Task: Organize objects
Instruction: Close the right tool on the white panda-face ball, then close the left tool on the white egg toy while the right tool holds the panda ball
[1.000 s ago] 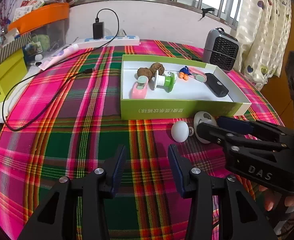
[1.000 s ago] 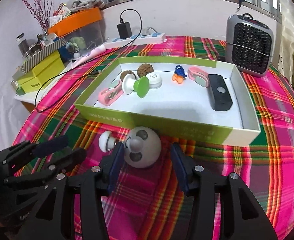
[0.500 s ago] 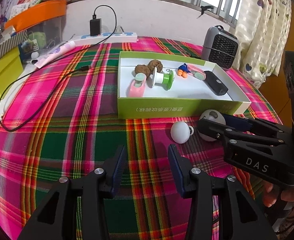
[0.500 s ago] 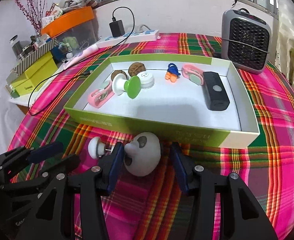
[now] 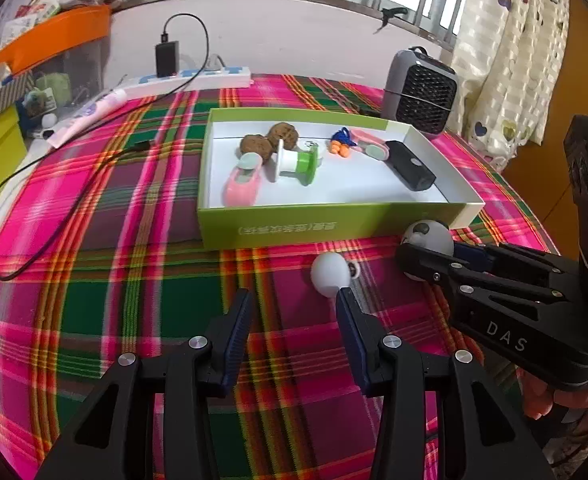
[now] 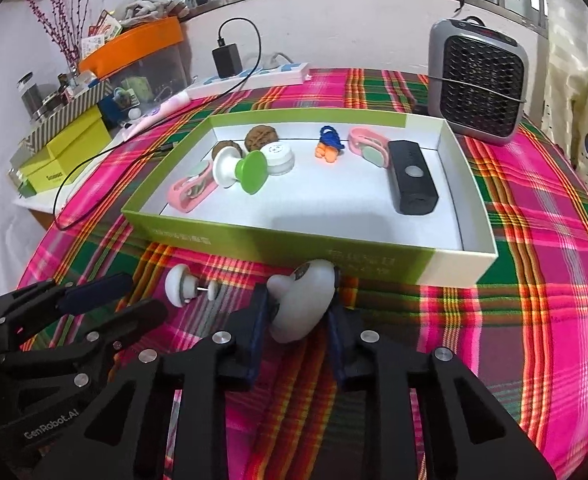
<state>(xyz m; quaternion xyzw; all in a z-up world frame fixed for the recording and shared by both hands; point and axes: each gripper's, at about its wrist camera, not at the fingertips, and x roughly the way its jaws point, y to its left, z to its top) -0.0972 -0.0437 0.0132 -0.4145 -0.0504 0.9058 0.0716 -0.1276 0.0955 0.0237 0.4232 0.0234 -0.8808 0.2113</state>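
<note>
A grey-white round toy [image 6: 304, 306] with dark patches sits on the plaid cloth just before the green box's front wall [image 6: 294, 240]. My right gripper [image 6: 300, 312] is closing its jaws, and both blue pads press on the toy's sides. In the left wrist view the same toy [image 5: 428, 236] shows at the tip of the right gripper [image 5: 422, 258]. A small white knob on a pin [image 6: 181, 290] lies to the toy's left. My left gripper [image 5: 294, 312] stands open with nothing between its fingers, and the white knob [image 5: 331, 280] lies just beyond its right fingertip.
The green box [image 5: 334, 224] holds two walnuts, pink clips, a green-white spool, orange earplugs and a black block. A grey heater [image 6: 478, 80] stands behind it at the right. A power strip [image 5: 197, 76], a black cable [image 5: 33, 216] and yellow boxes [image 6: 65, 156] are at the left.
The right gripper's jaws have closed onto the round toy, which has tipped over between the pads. The left gripper stays open in the same place.
</note>
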